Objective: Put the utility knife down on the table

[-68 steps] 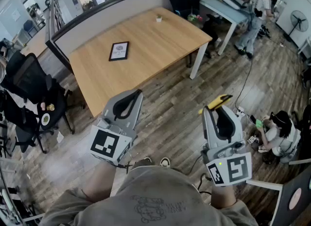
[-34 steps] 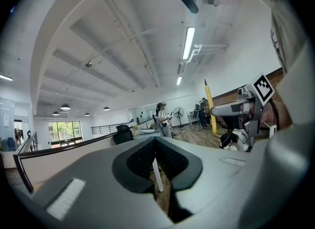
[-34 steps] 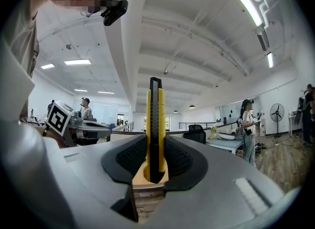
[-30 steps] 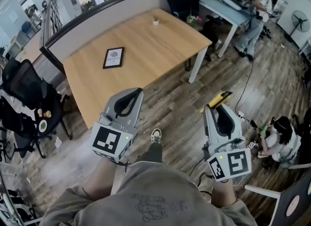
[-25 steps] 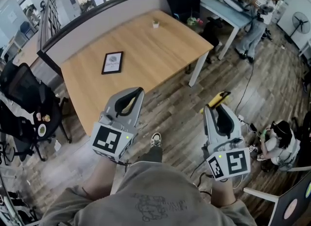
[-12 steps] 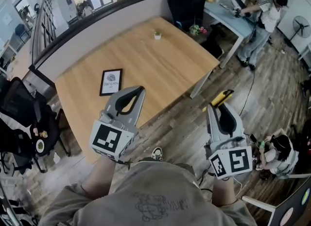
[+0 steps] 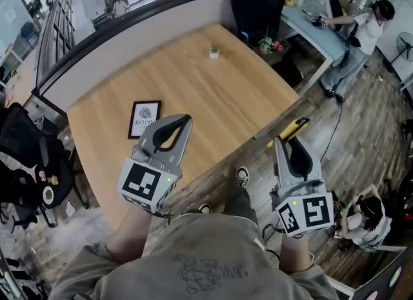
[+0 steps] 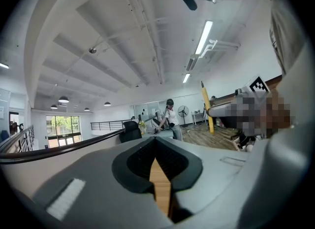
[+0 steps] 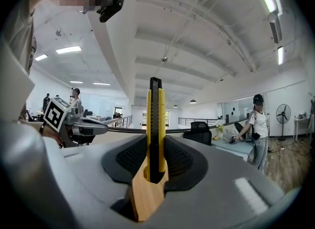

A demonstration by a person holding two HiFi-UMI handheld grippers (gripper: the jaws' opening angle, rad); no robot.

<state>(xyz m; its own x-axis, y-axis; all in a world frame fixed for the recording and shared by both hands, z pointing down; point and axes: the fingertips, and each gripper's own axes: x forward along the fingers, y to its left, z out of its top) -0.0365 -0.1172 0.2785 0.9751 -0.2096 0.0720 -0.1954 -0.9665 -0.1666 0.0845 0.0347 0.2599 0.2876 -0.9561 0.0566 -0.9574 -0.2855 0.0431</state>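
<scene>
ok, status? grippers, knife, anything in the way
Right gripper shut on utility knife, not yet down. Left gripper shut, empty. Table ahead: picture frame and small plant, well apart.

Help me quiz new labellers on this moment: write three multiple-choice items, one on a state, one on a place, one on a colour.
1. How do the left gripper's jaws stand?
A wide apart
B shut on a pen
C shut with nothing between them

2. Where is the knife?
A in the left gripper
B in the right gripper
C in neither gripper

3. What colour is the knife's body?
A yellow
B red
C blue

Answers:
1 C: the left gripper view shows the jaws together and holding nothing.
2 B: the right gripper view shows that gripper's jaws shut on the knife.
3 A: the head view and the right gripper view both show a yellow body.
</scene>
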